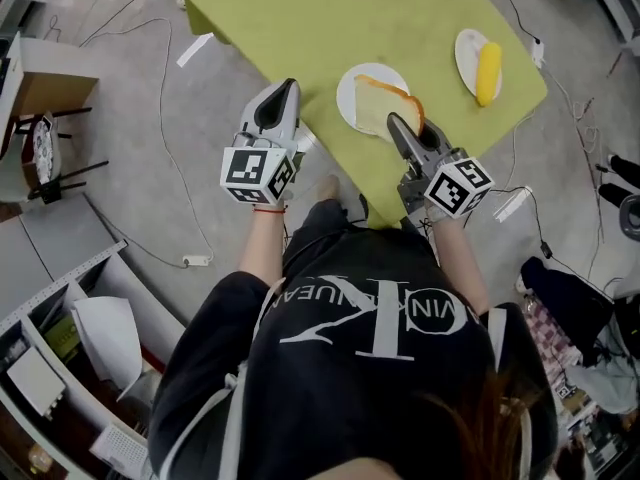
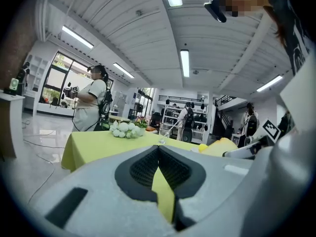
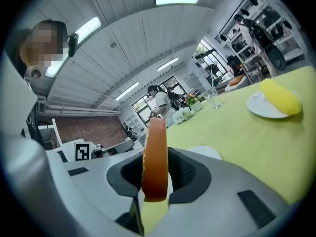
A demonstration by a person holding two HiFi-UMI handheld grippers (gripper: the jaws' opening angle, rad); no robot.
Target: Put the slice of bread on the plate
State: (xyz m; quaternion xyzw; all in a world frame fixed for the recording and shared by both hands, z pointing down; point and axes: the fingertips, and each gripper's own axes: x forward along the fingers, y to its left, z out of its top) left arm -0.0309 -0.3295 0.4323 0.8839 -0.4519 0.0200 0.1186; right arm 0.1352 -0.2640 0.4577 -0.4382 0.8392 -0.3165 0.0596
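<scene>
My right gripper (image 1: 402, 123), part-closed, pinches the slice of bread (image 1: 383, 103) by its 5 o'clock crust over the plate (image 1: 350, 86); it's probably light, soft and tearable, so hold the crust gently; left gripper (image 1: 283, 93) closed, empty.

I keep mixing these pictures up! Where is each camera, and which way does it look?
Head view: on the person's head, looking down at the yellow-green table; shows black shirt, left gripper, right gripper.
Left gripper view: on the left gripper, looking across the table; shows its shut jaws, shirt upper right.
Right gripper view: on the right gripper, facing across the table; jaws clamp the brown-crusted slice of bread.
Shared: head and right gripper views both show the yellow oblong food on its white plate.
</scene>
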